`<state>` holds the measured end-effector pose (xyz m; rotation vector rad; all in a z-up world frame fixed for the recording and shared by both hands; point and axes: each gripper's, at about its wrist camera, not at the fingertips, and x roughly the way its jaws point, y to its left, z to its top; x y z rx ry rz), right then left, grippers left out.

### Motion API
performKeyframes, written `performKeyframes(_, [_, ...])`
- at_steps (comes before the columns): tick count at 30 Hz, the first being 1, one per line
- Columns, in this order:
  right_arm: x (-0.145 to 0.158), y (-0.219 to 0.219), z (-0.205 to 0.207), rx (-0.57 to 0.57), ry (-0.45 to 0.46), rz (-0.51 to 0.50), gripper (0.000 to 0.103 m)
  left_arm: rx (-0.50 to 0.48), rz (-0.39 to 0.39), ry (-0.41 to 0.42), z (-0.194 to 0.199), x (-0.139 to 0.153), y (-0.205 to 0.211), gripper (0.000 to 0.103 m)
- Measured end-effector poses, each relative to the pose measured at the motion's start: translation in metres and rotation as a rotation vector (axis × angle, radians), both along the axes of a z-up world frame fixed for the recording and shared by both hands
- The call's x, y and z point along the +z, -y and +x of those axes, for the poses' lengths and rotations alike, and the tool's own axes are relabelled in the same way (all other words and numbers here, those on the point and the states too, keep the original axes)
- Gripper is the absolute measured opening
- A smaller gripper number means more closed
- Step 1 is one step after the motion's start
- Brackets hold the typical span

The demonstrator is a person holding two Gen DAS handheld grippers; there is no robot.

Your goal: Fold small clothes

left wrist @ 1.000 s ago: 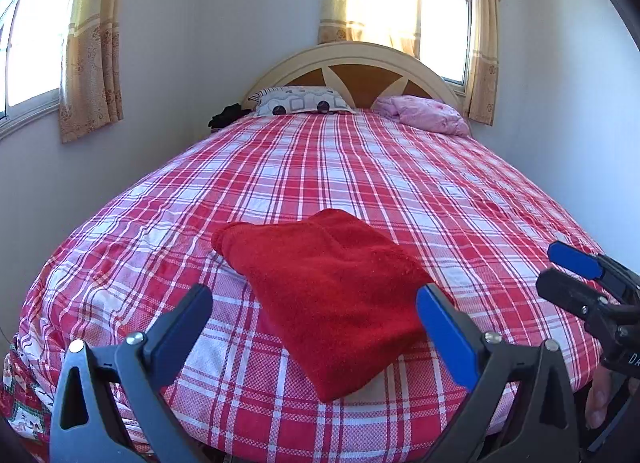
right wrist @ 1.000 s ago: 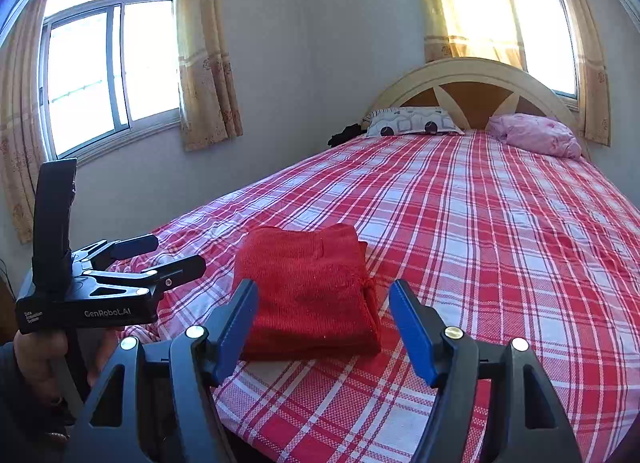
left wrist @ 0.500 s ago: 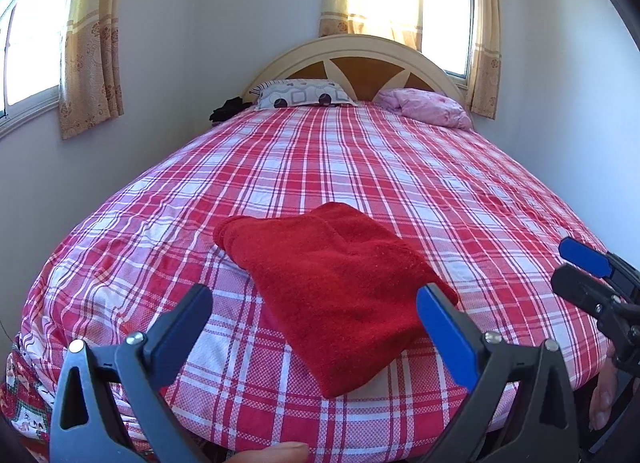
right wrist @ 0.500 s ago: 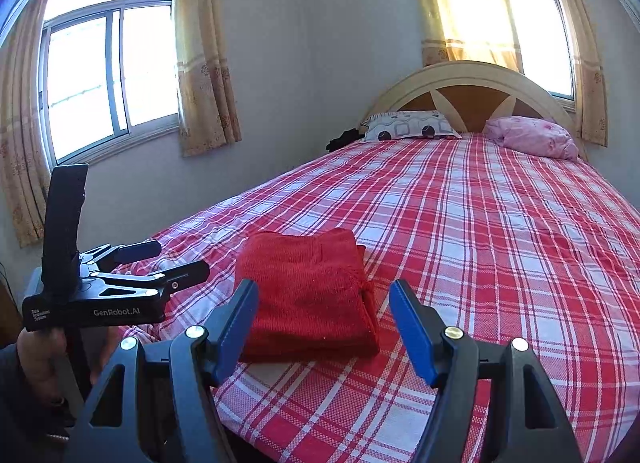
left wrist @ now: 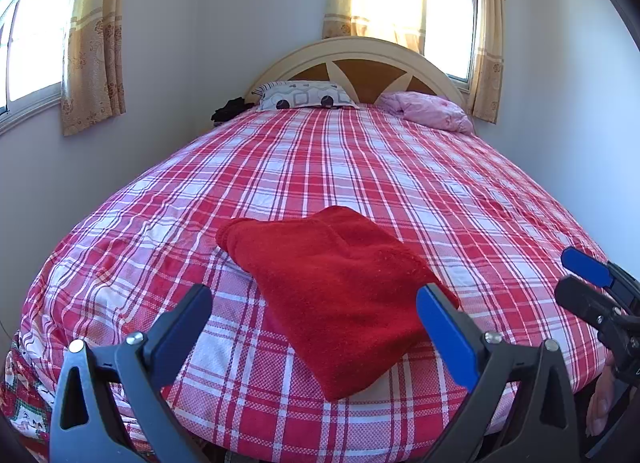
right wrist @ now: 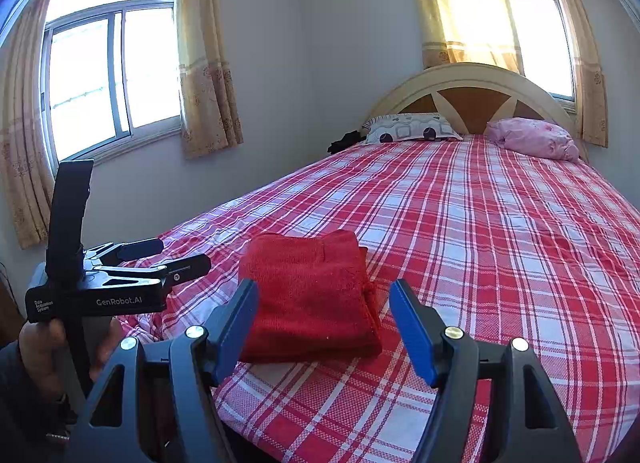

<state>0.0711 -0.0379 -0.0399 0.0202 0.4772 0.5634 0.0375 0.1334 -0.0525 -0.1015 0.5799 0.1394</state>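
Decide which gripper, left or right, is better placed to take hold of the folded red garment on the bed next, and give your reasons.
Probably the right gripper: its open jaws already frame the folded red garment squarely at its near edge. The left gripper is open too, but the garment lies skewed toward its right finger. A close call.

Not much moved: the left gripper (right wrist: 178, 257) has lifted a bit higher beside the folded red cloth (right wrist: 310, 295), and both views have tipped slightly down toward the bed (left wrist: 360, 167).
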Motion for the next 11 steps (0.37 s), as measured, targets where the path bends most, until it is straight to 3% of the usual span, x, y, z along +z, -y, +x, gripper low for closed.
performKeyframes(11, [0.0008,0.0015,-0.001,-0.005,0.007,0.008,0.069,-0.007,0.035,0.055,-0.0043,0.0037,0.0027,0.103])
